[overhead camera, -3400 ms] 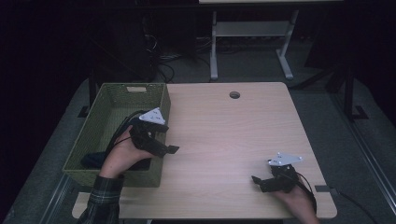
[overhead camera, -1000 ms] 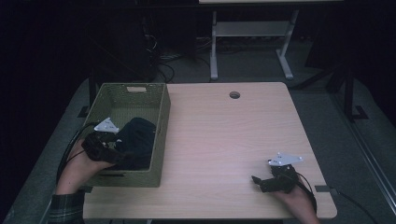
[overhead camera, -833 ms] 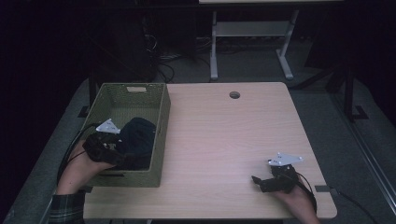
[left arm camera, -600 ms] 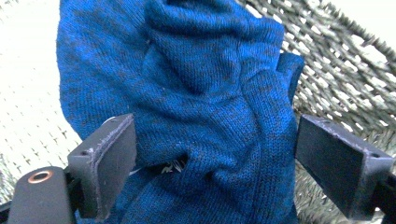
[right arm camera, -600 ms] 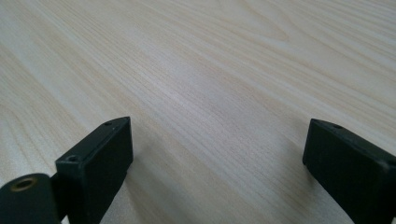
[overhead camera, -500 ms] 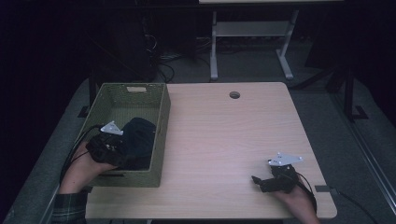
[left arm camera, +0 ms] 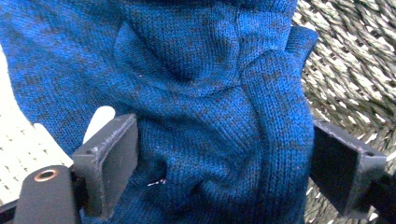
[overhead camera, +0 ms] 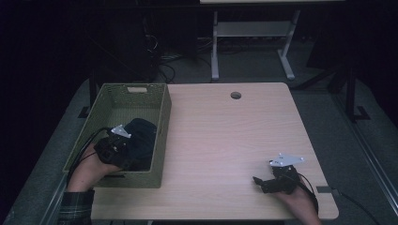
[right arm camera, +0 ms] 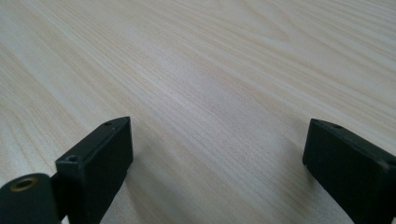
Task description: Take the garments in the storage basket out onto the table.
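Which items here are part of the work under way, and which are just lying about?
In play:
- blue knitted garment, between the open jaws of the left hand-held gripper
- woven basket holding it

Lying about:
- right hand-held gripper, open, empty, low over the bare table
- cable hole in the tabletop
- desk frame behind

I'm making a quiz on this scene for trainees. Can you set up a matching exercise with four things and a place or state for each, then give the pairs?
Things:
1. blue knit cloth
2. woven basket
3. left gripper
4. right gripper

Places or states:
A. open over bare wood at the table's near right
B. stands on the table's left part
C. lies inside the basket
D. open, jaws on either side of a bunched fold

Pairs: 1-C, 2-B, 3-D, 4-A
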